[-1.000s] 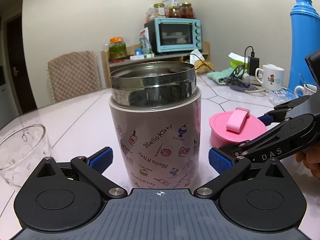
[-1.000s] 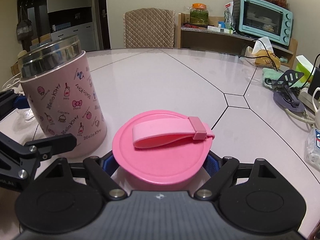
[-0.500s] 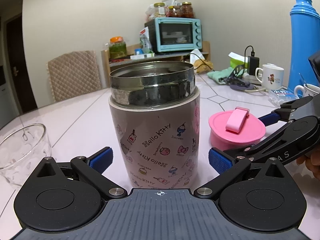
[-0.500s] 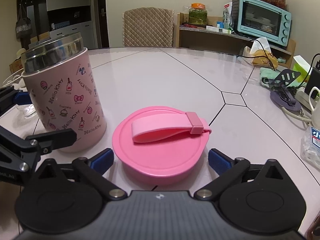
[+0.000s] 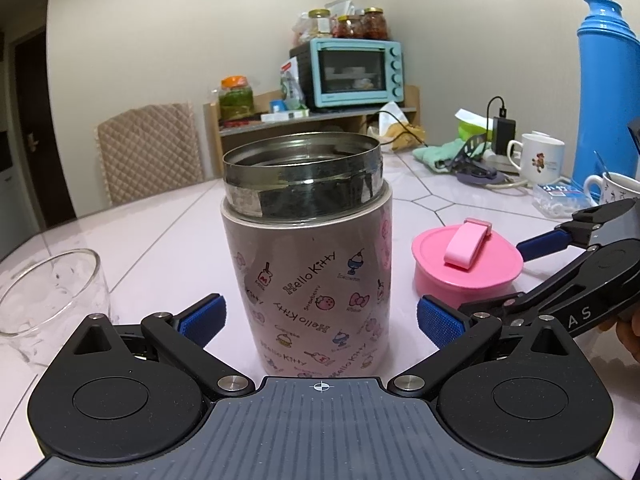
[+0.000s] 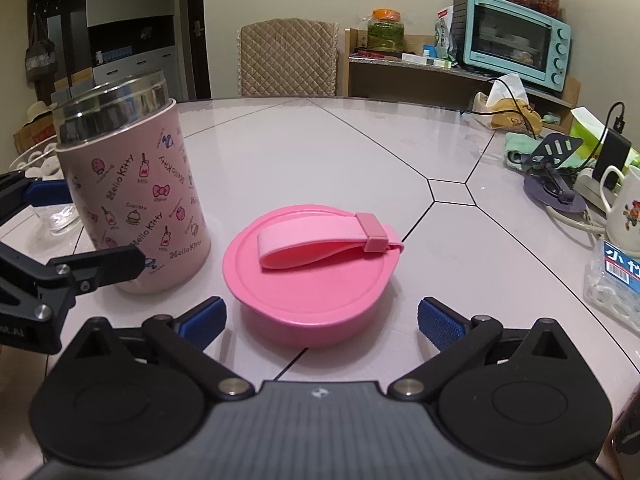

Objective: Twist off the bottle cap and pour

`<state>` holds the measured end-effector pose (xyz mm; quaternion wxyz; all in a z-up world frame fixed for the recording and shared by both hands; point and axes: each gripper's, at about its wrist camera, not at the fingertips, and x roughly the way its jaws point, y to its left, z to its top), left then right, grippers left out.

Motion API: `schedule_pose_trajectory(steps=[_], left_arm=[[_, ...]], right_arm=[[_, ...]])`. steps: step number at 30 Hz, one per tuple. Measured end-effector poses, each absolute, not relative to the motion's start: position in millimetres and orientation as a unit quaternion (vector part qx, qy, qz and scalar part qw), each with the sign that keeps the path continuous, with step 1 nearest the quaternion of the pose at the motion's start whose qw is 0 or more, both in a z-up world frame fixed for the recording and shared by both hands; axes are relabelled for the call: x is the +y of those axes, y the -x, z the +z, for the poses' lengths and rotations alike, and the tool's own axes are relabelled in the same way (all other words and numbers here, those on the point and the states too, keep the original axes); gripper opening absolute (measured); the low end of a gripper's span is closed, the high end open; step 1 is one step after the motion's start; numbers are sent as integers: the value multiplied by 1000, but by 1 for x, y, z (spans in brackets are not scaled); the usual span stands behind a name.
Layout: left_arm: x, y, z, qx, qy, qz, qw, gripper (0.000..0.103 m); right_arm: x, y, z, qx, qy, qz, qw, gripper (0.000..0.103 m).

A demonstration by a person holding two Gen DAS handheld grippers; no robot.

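Note:
A pink Hello Kitty jar (image 5: 312, 264) with an open steel mouth stands upright on the table, also in the right wrist view (image 6: 132, 200). My left gripper (image 5: 319, 320) is open, its blue pads either side of the jar, apart from it. The pink cap (image 6: 312, 272) with a strap lies flat on the table to the jar's right, also in the left wrist view (image 5: 466, 266). My right gripper (image 6: 320, 318) is open and empty, just behind the cap. A clear glass bowl (image 5: 48, 304) sits left of the jar.
At the right stand a blue thermos (image 5: 606, 92), white mugs (image 5: 540, 158), a plastic packet (image 6: 616, 284), a phone stand (image 6: 554, 176) and cables. A chair (image 6: 288, 60) and a shelf with a teal oven (image 6: 512, 40) are beyond the table.
My right gripper has opened, let go of the pink cap and drawn back from it; the cap now rests on the table. The left gripper and jar have stayed put.

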<state>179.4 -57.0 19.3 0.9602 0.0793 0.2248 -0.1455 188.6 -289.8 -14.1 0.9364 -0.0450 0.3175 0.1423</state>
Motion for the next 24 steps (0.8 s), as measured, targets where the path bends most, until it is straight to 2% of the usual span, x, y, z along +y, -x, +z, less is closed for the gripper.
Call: schedule_pose_trajectory(steps=[24], left_arm=[[-56,-151,26,215,-77,-134,964,103]], right_arm=[[-300,-160,-3,297,24,150,943,103]])
